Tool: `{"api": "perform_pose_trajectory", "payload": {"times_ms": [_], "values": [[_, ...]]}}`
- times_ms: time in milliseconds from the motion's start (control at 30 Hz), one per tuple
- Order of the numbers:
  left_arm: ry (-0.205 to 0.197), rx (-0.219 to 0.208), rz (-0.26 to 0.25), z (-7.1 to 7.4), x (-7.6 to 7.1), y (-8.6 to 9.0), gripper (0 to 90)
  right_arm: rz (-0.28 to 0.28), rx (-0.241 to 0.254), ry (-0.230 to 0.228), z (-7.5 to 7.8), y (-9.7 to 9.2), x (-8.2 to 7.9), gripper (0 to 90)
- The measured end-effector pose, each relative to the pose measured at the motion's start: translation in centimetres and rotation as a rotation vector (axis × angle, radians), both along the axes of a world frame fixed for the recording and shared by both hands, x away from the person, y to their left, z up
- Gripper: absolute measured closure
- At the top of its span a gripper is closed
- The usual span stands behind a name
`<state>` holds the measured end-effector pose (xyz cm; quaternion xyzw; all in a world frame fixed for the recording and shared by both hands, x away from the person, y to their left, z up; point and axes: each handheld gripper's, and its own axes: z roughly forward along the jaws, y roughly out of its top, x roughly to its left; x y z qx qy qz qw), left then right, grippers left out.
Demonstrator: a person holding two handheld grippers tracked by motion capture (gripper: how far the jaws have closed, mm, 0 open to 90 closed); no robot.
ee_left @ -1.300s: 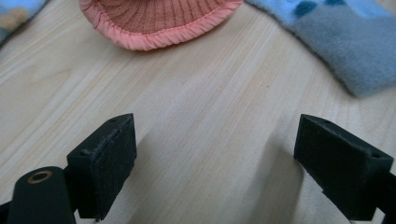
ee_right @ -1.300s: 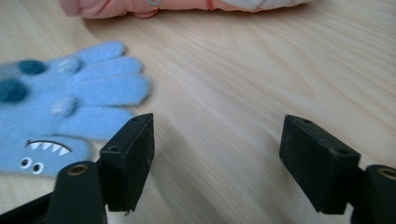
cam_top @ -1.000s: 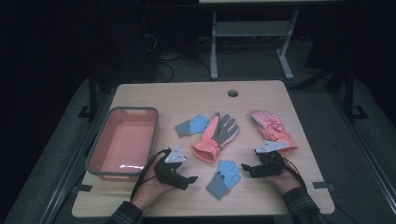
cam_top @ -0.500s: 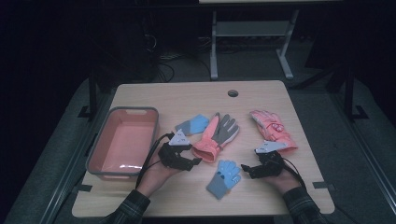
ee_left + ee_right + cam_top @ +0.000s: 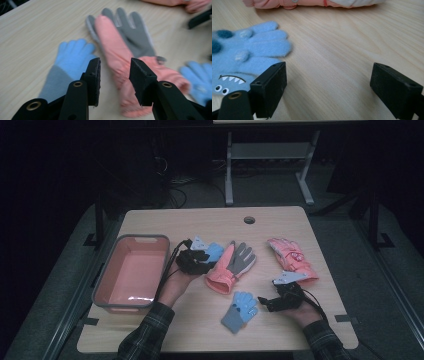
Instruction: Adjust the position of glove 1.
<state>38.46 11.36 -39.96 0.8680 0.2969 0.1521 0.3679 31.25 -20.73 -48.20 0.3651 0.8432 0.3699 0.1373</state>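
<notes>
Our left gripper point(image 5: 199, 261) sits left of centre in the high view, above the plain blue glove point(image 5: 214, 251) and beside the coral-and-grey glove point(image 5: 231, 266); its jaws have just been closing and stand narrowed, with nothing between them. Our right gripper point(image 5: 272, 302), lower right, rests with jaws spread beside the blue monster-face glove point(image 5: 240, 311). We read no writing; that glove bears printed eyes and teeth point(image 5: 227, 82).
</notes>
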Motion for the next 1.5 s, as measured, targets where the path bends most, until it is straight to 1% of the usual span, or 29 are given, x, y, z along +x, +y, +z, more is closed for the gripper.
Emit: {"api": "perform_pose_trajectory", "payload": {"times_ms": [33, 100, 133, 167, 200, 267, 300, 333, 400, 467, 500, 567, 600, 633, 700, 733, 767, 833, 867, 1000, 1033, 1067, 1167, 1200, 1233, 1367, 1433, 1467, 1500], "values": [[0.015, -0.004, 0.015, -0.2, 0.8, 0.0, 62.5, 0.003, 0.000, 0.001, 0.0, 0.0, 0.0, 13.7], [0.029, 0.000, 0.036, -0.4, 1.8, 0.1, 64.2, 0.006, 0.000, 0.001, 0.0, 0.0, 0.0, 13.7], [0.031, 0.010, 0.041, -0.5, 2.2, 0.1, 65.2, 0.007, 0.000, 0.001, 0.0, 0.0, 0.0, 13.7], [0.031, 0.010, 0.041, -0.5, 2.2, 0.1, 65.9, 0.007, 0.000, 0.001, 0.0, 0.0, 0.0, 13.7], [0.023, 0.008, 0.064, -0.8, 2.9, 0.0, 66.2, 0.007, 0.000, 0.001, 0.0, 0.0, 0.0, 13.7], [0.030, 0.019, 0.076, -1.1, 3.6, 0.0, 67.8, 0.007, 0.000, 0.001, 0.0, 0.0, 0.0, 13.6], [0.030, 0.019, 0.076, -1.1, 3.6, 0.0, 67.8, 0.007, 0.000, 0.001, 0.0, 0.0, 0.0, 13.6], [0.028, 0.024, 0.085, -1.4, 4.3, -0.1, 68.2, 0.013, 0.001, 0.002, 0.0, 0.0, 0.0, 13.6], [0.017, 0.049, 0.098, -1.6, 4.9, -0.2, 68.9, 0.017, 0.002, 0.002, 0.0, 0.0, -0.1, 13.6], [0.016, 0.049, 0.107, -1.7, 5.2, -0.3, 70.0, 0.017, 0.002, 0.002, 0.0, 0.0, -0.1, 13.6], [0.023, 0.074, 0.115, -2.0, 5.9, -0.3, 70.1, 0.017, 0.002, 0.002, 0.0, 0.0, -0.1, 13.6], [0.027, 0.083, 0.120, -2.2, 6.2, -0.3, 70.1, 0.016, 0.002, 0.002, 0.0, 0.0, -0.1, 13.6], [0.037, 0.094, 0.118, -2.6, 6.7, -0.4, 70.1, 0.017, 0.003, 0.003, 0.0, 0.0, -0.1, 13.6], [0.037, 0.094, 0.118, -2.6, 6.7, -0.4, 70.0, 0.017, 0.003, 0.003, 0.0, 0.0, -0.1, 13.6], [0.054, 0.098, 0.117, -3.4, 7.2, -0.5, 70.0, 0.020, 0.002, 0.002, 0.0, 0.0, -0.1, 13.6], [0.054, 0.098, 0.117, -3.4, 7.2, -0.5, 69.5, 0.020, 0.002, 0.002, 0.0, 0.0, -0.1, 13.6], [0.060, 0.114, 0.126, -4.0, 7.5, -0.6, 67.8, 0.021, 0.002, 0.002, 0.0, 0.0, -0.1, 13.6], [0.084, 0.109, 0.129, -4.7, 7.7, -0.6, 66.7, 0.021, 0.002, 0.002, 0.0, 0.0, -0.1, 13.6], [0.096, 0.116, 0.128, -4.9, 7.9, -0.6, 66.7, 0.021, 0.002, 0.002, 0.0, 0.0, -0.1, 13.6], [0.106, 0.115, 0.141, -5.7, 8.1, -0.6, 68.2, 0.021, 0.002, 0.002, 0.0, 0.0, -0.1, 13.6], [0.114, 0.102, 0.148, -5.8, 8.2, -0.5, 69.3, 0.021, 0.002, 0.003, 0.0, 0.0, -0.1, 13.6], [0.114, 0.102, 0.148, -5.8, 8.2, -0.5, 70.8, 0.021, 0.002, 0.003, 0.0, 0.0, -0.1, 13.6], [0.123, 0.100, 0.165, -5.8, 8.3, -0.3, 80.3, 0.021, 0.002, 0.002, 0.0, 0.0, -0.1, 13.6], [0.132, 0.095, 0.170, -5.8, 8.4, -0.1, 80.3, 0.022, 0.002, 0.002, 0.0, 0.0, -0.1, 13.6], [0.144, 0.074, 0.177, -5.9, 8.4, -0.1, 84.2, 0.022, 0.001, 0.001, 0.0, 0.0, -0.1, 13.6], [0.155, 0.073, 0.181, -5.8, 8.5, 0.0, 87.3, 0.021, 0.002, 0.002, 0.0, 0.0, -0.1, 13.6], [0.171, 0.052, 0.193, -5.7, 8.5, 0.1, 87.7, 0.021, 0.002, 0.002, 0.0, 0.0, -0.1, 13.6], [0.189, 0.043, 0.194, -5.4, 8.5, 0.4, 88.2, 0.022, 0.002, 0.001, 0.0, 0.0, -0.1, 13.6], [0.192, 0.037, 0.198, -5.3, 8.5, 0.4, 88.4, 0.022, 0.002, 0.001, 0.0, 0.0, -0.1, 13.6]]}}
